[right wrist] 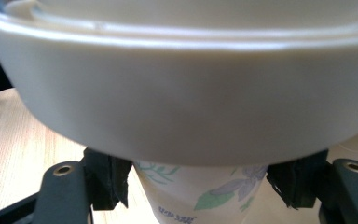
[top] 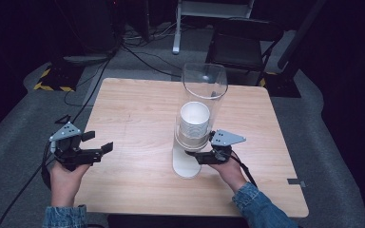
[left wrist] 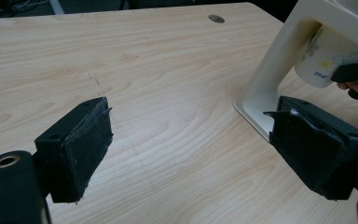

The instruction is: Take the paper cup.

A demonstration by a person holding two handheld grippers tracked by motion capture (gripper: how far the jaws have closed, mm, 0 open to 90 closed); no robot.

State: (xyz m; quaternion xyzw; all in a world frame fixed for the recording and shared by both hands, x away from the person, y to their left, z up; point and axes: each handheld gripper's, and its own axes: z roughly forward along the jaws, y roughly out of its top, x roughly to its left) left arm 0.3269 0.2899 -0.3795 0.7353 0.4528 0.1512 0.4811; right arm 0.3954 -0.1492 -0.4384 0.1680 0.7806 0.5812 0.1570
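Your right gripper (right wrist: pixel 200 186) had its jaws spread either side of the paper cup (right wrist: pixel 200 198) hanging upright under the dispenser (top: pixel 192 137), not pinching yet, while your wide-open, empty left gripper (top: pixel 97 142) sat well off at 9 o'clock.

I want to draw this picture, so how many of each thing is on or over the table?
Grippers: 2, the left gripper and the right gripper
Cup dispenser: 1
Paper cup sticking out below it: 1; more sit stacked in the tube, too packed to count
Table: 1
Total: 5
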